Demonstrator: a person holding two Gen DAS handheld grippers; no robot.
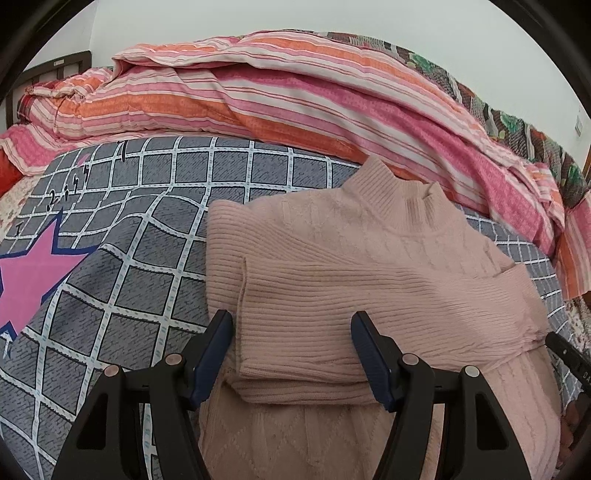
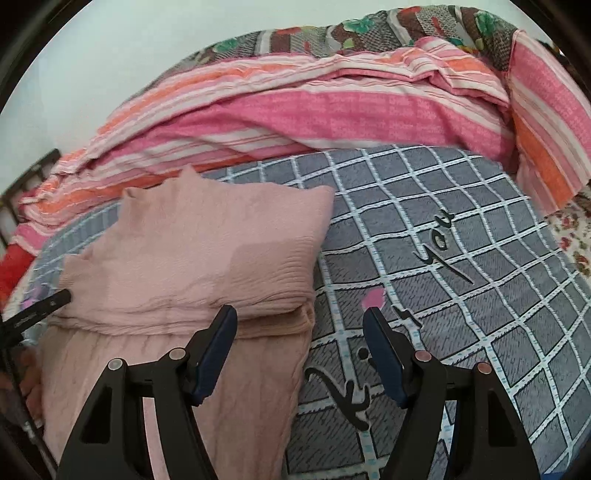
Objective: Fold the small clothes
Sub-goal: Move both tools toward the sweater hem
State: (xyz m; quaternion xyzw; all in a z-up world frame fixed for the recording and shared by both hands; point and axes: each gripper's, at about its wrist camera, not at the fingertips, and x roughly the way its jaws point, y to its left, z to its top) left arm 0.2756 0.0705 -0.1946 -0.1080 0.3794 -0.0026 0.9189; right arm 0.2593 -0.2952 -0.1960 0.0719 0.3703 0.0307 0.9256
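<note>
L hand-held gripper (image 1: 291,332) gapes | sweater (image 1: 369,266) hem cut off btm

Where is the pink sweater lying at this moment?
The pink sweater lies on the grey checked bed cover, its collar toward the striped quilt. It fills centre-right of the left wrist view and the left half of the right wrist view.

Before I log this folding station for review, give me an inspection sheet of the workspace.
Surface: grey checked bedspread with a pink star, smooth.
Job's things: pink sweater, sleeves folded across the body, collar away from the cameras.
Clutter: striped quilt bunched behind.
Grippers: left gripper open above the folded sleeve; right gripper open at the sweater's edge; nothing held.
Cables: nothing seen.
Surroundings: pale wall.
</note>
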